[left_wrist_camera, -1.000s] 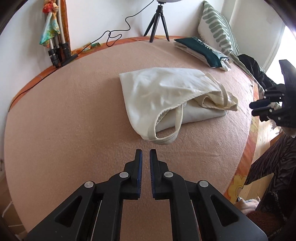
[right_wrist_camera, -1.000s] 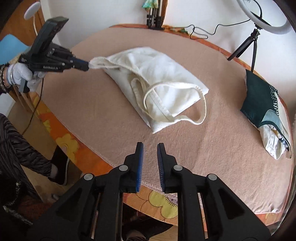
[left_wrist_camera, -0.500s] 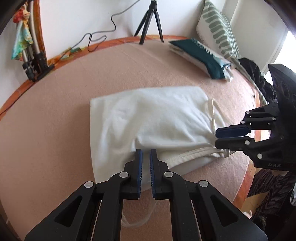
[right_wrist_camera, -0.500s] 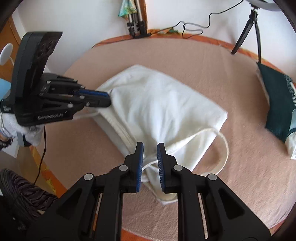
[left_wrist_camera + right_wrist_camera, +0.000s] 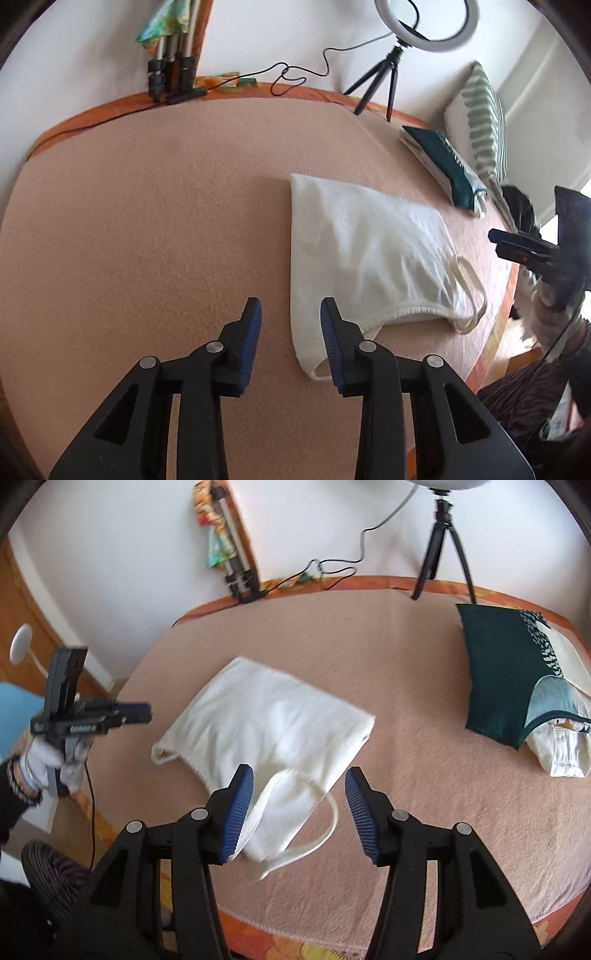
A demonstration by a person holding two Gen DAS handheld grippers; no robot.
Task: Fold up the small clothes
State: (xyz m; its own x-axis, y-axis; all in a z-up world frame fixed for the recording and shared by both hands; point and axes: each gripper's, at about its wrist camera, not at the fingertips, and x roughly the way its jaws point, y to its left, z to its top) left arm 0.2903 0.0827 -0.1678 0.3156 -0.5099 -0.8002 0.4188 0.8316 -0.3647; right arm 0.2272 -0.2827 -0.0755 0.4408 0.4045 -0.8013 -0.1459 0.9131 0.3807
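Both claws just opened, releasing the folded white bag (image 5: 269,720); bare blanket (image 5: 147,221) lies leftward.

Bare blanket (image 5: 147,221) left of the white bag (image 5: 362,251): free passage. Right side blocked by folded dark clothes (image 5: 517,679) and pillow (image 5: 484,122). Far edge: ring-light tripod (image 5: 384,77), cable (image 5: 295,74), pole bundle (image 5: 171,70).

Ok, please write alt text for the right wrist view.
A white cloth bag lies folded on a pink blanket, the open right gripper over its handles. The left gripper hovers at the left; a dark green folded item lies at the right.
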